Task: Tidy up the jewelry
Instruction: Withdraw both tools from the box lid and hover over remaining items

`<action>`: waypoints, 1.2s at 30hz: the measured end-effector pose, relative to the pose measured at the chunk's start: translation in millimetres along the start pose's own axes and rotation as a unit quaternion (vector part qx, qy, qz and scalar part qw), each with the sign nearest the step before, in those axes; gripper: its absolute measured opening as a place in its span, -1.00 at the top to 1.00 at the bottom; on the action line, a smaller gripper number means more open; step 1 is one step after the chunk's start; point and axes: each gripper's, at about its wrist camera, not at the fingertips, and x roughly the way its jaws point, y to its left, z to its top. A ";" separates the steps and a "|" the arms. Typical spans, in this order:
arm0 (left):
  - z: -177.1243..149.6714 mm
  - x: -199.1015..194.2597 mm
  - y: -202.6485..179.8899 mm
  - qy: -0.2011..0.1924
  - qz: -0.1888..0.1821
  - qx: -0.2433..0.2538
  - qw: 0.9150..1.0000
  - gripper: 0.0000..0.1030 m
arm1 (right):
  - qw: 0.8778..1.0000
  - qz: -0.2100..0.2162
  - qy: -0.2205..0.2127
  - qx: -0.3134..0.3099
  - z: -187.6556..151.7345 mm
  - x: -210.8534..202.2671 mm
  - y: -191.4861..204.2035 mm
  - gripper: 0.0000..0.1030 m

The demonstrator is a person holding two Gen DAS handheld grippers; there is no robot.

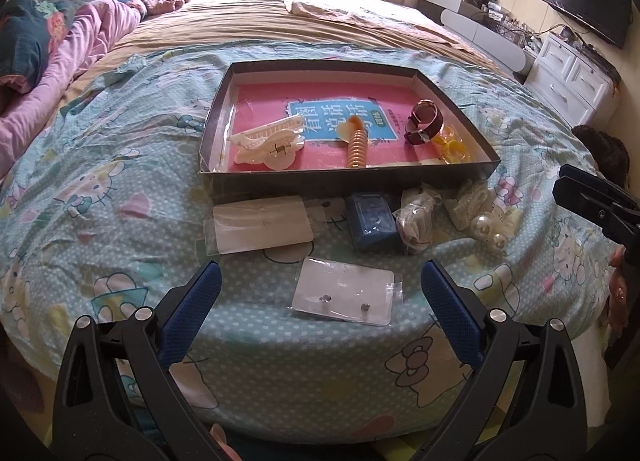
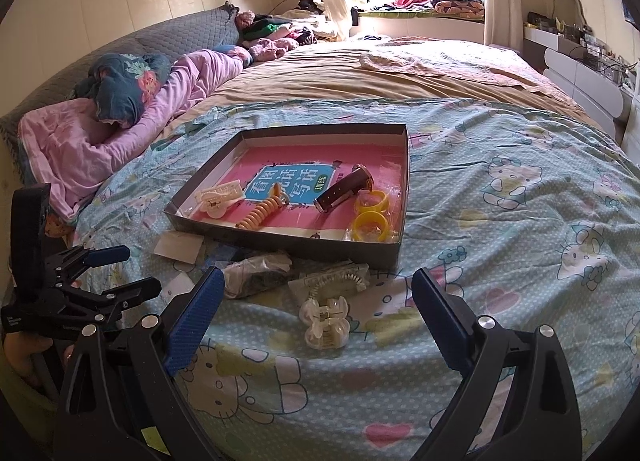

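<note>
Your left gripper (image 1: 320, 293) and right gripper (image 2: 318, 313) both gape empty, the clear earring card (image 1: 345, 291) between the left's blue pads, the shallow dark cardboard tray (image 1: 348, 177) at twelve o'clock beyond.

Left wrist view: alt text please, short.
Open left claw hovers over a clear plastic sleeve holding a white earring card on a cartoon-print bedsheet. Beyond it, a shallow dark cardboard tray holds a white hair clip, orange spiral tie and brown-strapped watch.

Counted on the bed (image 1: 120, 229)
One tray (image 1: 348, 177); inside, one white hair claw (image 1: 268, 141), one orange coil (image 1: 357, 147), one watch (image 1: 425, 121), two yellow rings (image 2: 370, 215); outside, two earring cards (image 1: 345, 291), one blue box (image 1: 370, 221).
</note>
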 end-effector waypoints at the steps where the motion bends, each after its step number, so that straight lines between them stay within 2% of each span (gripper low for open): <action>1: -0.8 2.1 0.0 0.003 -0.001 0.001 1.000 -0.81 | 1.000 0.000 0.001 0.000 -1.1 1.0 0.3 -0.82; 12: -6.2 17.8 -1.2 0.027 -0.013 0.003 1.000 -0.81 | 1.000 -0.002 0.020 0.000 -7.5 13.1 -2.5 -0.82; 23: -11.9 39.5 -9.2 0.065 -0.006 0.017 0.998 -0.81 | 0.999 0.000 0.043 0.001 -16.2 29.8 -5.9 -0.82; 29: -13.9 43.6 -9.5 0.071 -0.007 0.018 0.997 -0.81 | 0.998 0.003 0.065 0.001 -23.7 44.6 -6.8 -0.81; 30: -14.3 43.6 -8.8 0.071 -0.008 0.018 0.997 -0.81 | 0.998 0.004 0.068 0.002 -24.6 47.4 -7.6 -0.80; 36: -12.4 45.0 -7.8 0.069 -0.015 0.012 0.997 -0.81 | 0.995 0.016 0.093 0.016 -29.7 65.4 -12.3 -0.39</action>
